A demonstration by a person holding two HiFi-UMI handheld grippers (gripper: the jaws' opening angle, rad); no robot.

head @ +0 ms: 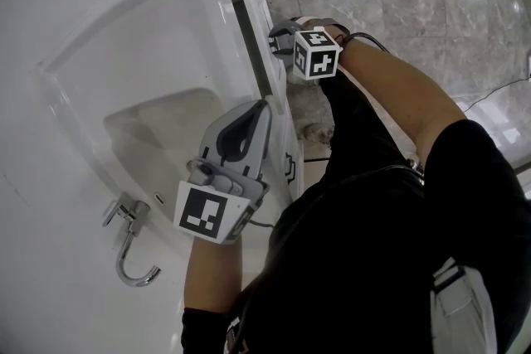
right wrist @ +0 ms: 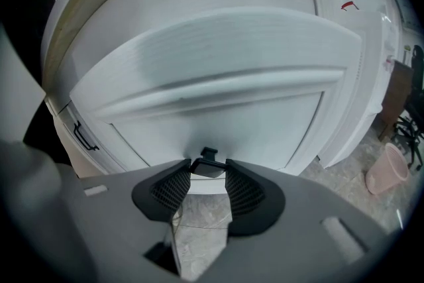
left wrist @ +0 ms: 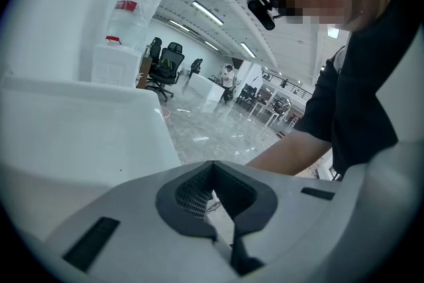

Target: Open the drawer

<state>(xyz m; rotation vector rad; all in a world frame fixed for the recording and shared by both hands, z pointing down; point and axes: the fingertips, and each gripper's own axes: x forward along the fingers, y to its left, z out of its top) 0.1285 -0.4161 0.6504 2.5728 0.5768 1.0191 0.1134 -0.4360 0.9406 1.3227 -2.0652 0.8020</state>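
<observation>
On the drawer [right wrist: 218,109], the right gripper [right wrist: 209,170] clamps the handle [right wrist: 208,155].

This is a large open-plan office hall, not a bathroom, though a white washbasin [head: 141,87] with a chrome tap [head: 131,249] stands in it on a white vanity cabinet [right wrist: 212,76]. Polished grey marble floor [head: 398,4] spreads around the washbasin. Just beside it stands a water dispenser [left wrist: 114,66] with its bottle [left wrist: 136,6]. Far beyond the washbasin are black office chairs [left wrist: 167,66], white desks [left wrist: 205,86] and long ceiling strip lights [left wrist: 205,8].
</observation>
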